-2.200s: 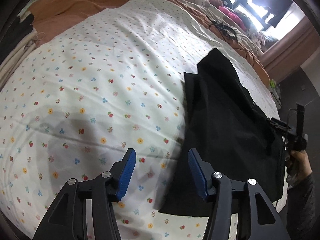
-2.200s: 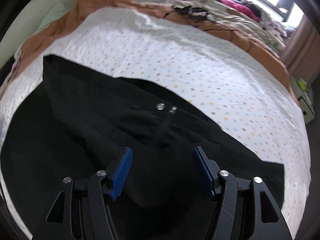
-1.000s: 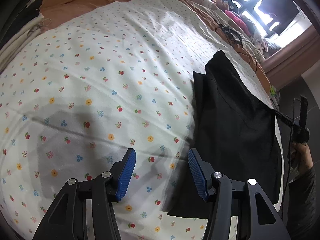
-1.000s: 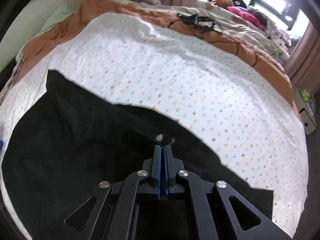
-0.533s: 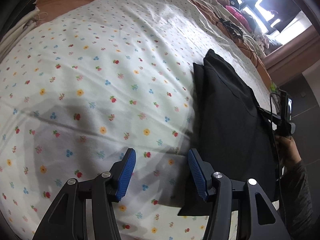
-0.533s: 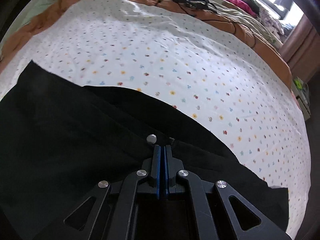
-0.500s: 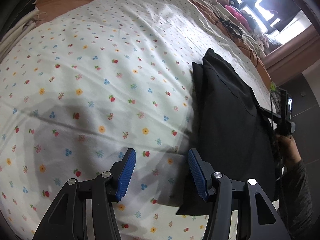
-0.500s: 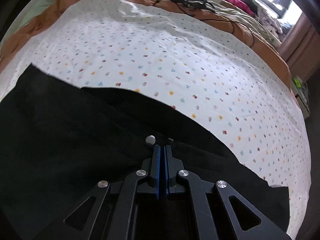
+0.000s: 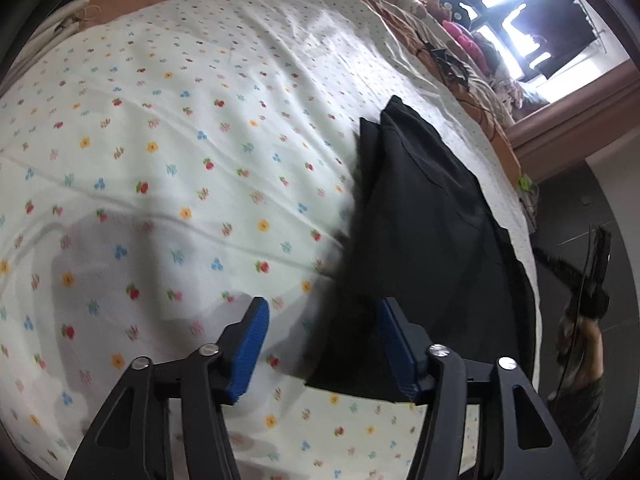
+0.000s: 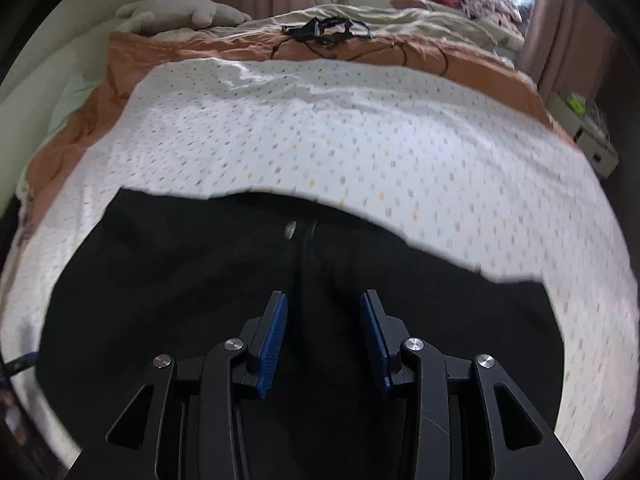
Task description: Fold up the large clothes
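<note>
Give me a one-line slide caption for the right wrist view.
Right gripper, jaws just opened and empty, over the black garment spread on the floral sheet.

Trousers (image 10: 200,280): you see them lying flat on the bedsheet (image 10: 360,152), near its front edge.
Bedsheet: spread over the blanket (image 10: 400,52).
Cable bundle (image 10: 324,30): on the blanket, behind the bedsheet.
Pillow (image 10: 180,12): rear left of the bed.
</note>
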`<move>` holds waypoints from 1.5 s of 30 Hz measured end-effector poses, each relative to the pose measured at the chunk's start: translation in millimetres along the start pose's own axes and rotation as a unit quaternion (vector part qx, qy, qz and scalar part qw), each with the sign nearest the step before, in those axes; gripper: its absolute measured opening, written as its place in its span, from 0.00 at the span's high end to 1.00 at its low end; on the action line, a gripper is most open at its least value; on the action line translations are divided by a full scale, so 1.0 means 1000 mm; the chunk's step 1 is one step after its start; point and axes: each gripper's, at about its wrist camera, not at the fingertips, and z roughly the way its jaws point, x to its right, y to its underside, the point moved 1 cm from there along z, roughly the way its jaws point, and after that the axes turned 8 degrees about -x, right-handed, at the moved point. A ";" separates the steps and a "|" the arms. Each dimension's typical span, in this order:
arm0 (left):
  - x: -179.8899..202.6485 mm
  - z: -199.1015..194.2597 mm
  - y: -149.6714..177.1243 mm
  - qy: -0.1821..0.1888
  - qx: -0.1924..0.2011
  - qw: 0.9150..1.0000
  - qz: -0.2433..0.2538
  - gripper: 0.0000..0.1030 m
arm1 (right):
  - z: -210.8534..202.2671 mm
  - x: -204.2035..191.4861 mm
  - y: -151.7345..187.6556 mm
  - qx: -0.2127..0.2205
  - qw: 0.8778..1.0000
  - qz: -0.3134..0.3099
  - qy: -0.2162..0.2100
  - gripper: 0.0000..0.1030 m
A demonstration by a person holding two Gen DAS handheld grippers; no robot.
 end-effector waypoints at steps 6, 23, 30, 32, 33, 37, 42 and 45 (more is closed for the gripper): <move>-0.002 -0.003 0.015 0.035 -0.010 0.999 -0.014 0.33 | -0.014 -0.011 0.068 -0.010 0.999 0.004 -0.035 0.55; 0.017 0.041 0.010 0.106 -0.069 0.992 0.008 0.34 | -0.044 -0.050 0.191 0.015 0.993 0.084 -0.086 0.55; 0.020 0.052 0.004 0.111 -0.074 0.991 0.005 0.72 | -0.025 -0.072 0.198 0.001 0.993 0.086 -0.085 0.55; 0.019 0.049 0.006 0.118 -0.069 0.991 0.004 0.77 | -0.012 -0.076 0.195 -0.006 0.994 0.084 -0.070 0.55; 0.019 0.048 0.007 0.119 -0.066 0.991 0.004 0.79 | -0.008 -0.077 0.193 -0.008 0.994 0.085 -0.064 0.55; 0.019 0.040 0.013 0.125 -0.055 0.991 0.001 0.82 | 0.008 -0.072 0.176 -0.014 0.994 0.095 -0.045 0.61; 0.017 0.041 0.012 0.125 -0.059 0.990 -0.005 0.81 | 0.026 -0.061 0.149 -0.025 0.993 0.106 -0.044 0.83; 0.015 0.043 0.011 0.122 -0.063 0.990 -0.010 0.81 | 0.035 -0.056 0.133 -0.028 0.992 0.112 -0.049 0.86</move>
